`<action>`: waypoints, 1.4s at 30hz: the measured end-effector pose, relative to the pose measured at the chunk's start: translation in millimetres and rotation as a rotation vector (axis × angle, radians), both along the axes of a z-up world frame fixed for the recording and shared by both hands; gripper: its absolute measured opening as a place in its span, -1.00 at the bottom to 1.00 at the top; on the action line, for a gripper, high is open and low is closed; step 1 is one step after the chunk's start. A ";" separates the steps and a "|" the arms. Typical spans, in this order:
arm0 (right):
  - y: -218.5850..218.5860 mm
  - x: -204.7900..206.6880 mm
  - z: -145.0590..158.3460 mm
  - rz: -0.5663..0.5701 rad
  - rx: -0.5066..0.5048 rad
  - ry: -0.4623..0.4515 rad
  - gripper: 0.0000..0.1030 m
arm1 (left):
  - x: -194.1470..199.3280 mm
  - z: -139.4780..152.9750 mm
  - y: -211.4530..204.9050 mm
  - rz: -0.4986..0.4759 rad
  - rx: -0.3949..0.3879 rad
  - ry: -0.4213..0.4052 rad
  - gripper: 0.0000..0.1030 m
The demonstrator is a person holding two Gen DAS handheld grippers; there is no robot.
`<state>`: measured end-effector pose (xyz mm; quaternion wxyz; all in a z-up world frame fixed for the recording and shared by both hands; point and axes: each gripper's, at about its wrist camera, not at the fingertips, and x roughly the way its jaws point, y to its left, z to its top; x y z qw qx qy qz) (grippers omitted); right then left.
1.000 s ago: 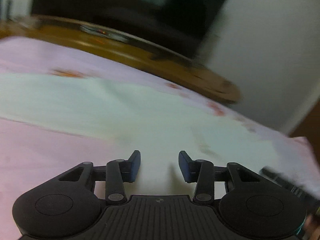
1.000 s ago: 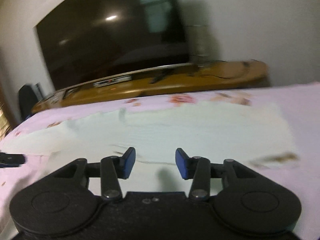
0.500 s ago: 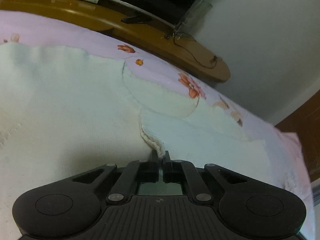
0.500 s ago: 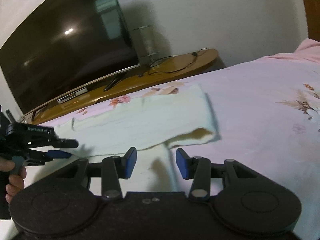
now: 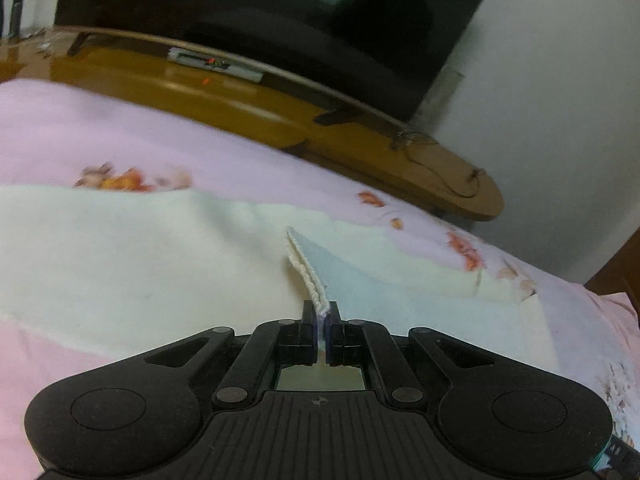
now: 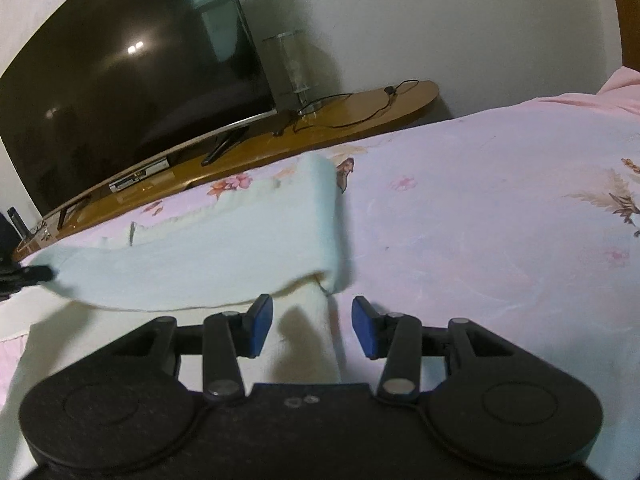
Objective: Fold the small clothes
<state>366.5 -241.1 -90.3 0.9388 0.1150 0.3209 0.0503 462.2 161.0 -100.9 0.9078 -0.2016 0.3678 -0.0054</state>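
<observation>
A pale mint-white knit garment (image 5: 140,256) lies spread on a pink floral bedsheet (image 5: 120,136). My left gripper (image 5: 321,316) is shut on the garment's ribbed edge (image 5: 306,272) and holds it lifted above the cloth. In the right wrist view the garment (image 6: 208,256) shows folded over, its upper layer raised toward the left, where the left gripper's tip (image 6: 28,274) shows at the frame edge. My right gripper (image 6: 312,322) is open and empty, its blue pads either side of the garment's near right corner (image 6: 320,304).
A curved wooden TV bench (image 6: 280,136) runs along the bed's far edge, with a large dark TV (image 6: 128,80), a set-top box (image 6: 138,178), a glass stand (image 6: 294,68) and a cable on it. White wall behind. Bare bedsheet (image 6: 500,220) stretches to the right.
My left gripper went from open to shut on the ribbed edge, then lifted it and carried it over the garment. My right gripper swung right and stayed open near the garment's corner.
</observation>
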 end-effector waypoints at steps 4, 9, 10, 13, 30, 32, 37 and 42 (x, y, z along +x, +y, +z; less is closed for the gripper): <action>0.1 2.7 -0.2 -0.010 -0.005 0.001 -0.15 | -4.5 -14.9 8.5 0.018 0.002 0.023 -0.94; 1.7 9.1 -4.0 -0.005 -0.039 0.023 -0.17 | -4.7 -31.8 4.5 0.016 0.006 0.051 -0.95; 1.5 9.1 -3.5 -0.003 -0.039 0.020 -0.17 | -6.3 -31.8 3.4 0.017 0.003 0.046 -0.94; -5.5 2.6 6.3 0.005 0.038 -0.040 -0.16 | -5.6 -33.3 2.2 0.023 -0.009 0.042 -0.94; -8.3 36.0 -10.2 0.030 0.044 0.039 -0.74 | -25.9 -45.9 0.8 0.062 -0.049 -0.035 -0.90; -9.9 34.6 -9.4 0.044 0.045 0.039 -0.69 | -27.2 -42.5 8.1 0.086 -0.043 -0.036 -0.89; -20.3 31.0 1.3 0.008 0.040 -0.012 -0.49 | -36.8 -21.4 40.6 0.257 -0.013 -0.088 -0.88; -24.8 47.7 5.9 -0.019 0.042 -0.086 -0.62 | -15.3 -17.6 5.2 0.114 0.066 -0.092 -0.88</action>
